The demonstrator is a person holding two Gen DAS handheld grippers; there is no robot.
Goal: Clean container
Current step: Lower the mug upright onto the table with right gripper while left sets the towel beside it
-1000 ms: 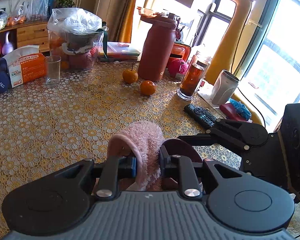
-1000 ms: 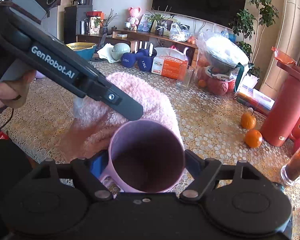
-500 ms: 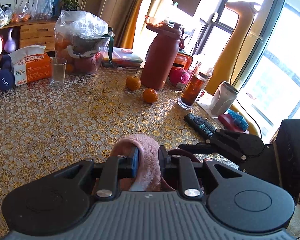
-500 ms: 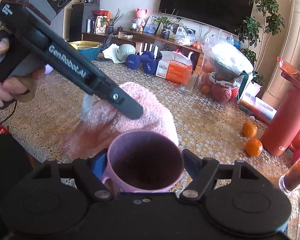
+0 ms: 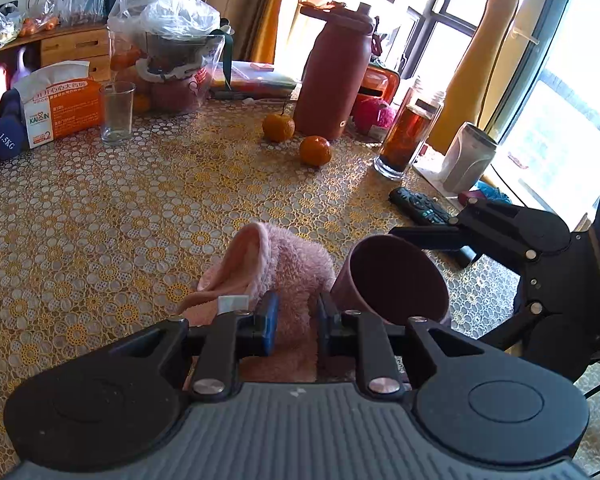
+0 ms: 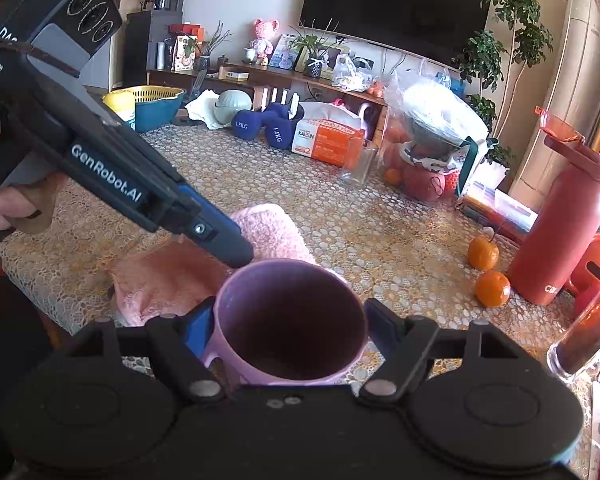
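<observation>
I had the pink cup point(image 6: 290, 320) clamped across its body in the right gripper point(image 6: 290, 322), jaws spread wide with one pad on each side of the wall, and its dark mouth tipped up toward that wrist camera. It hung just above the near edge of the patterned table point(image 5: 120, 200), with the handle low on the left side of that view.

In the left gripper point(image 5: 294, 328) I had the fluffy pink cloth point(image 5: 276, 268) pinched tight, jaws nearly together on a fold, the rest of it bunched ahead of the fingers and trailing down toward the table.

What mattered for the next move was how cloth and cup lay to each other. In the left wrist view the cup point(image 5: 396, 280) sat just right of the cloth, rim leaning my way, its axis tilted rather than upright. In the right wrist view the left gripper's fingertips point(image 6: 236, 248) stood at the far left of the rim, just outside it, with the cloth point(image 6: 268, 228) bulging behind. I could not tell whether cloth and rim were touching there; the finger hid the join.

So I judged the wad had to go right and down along the cup's axis to reach inside, with the left hand doing the travelling while the right held the cup steady.
</observation>
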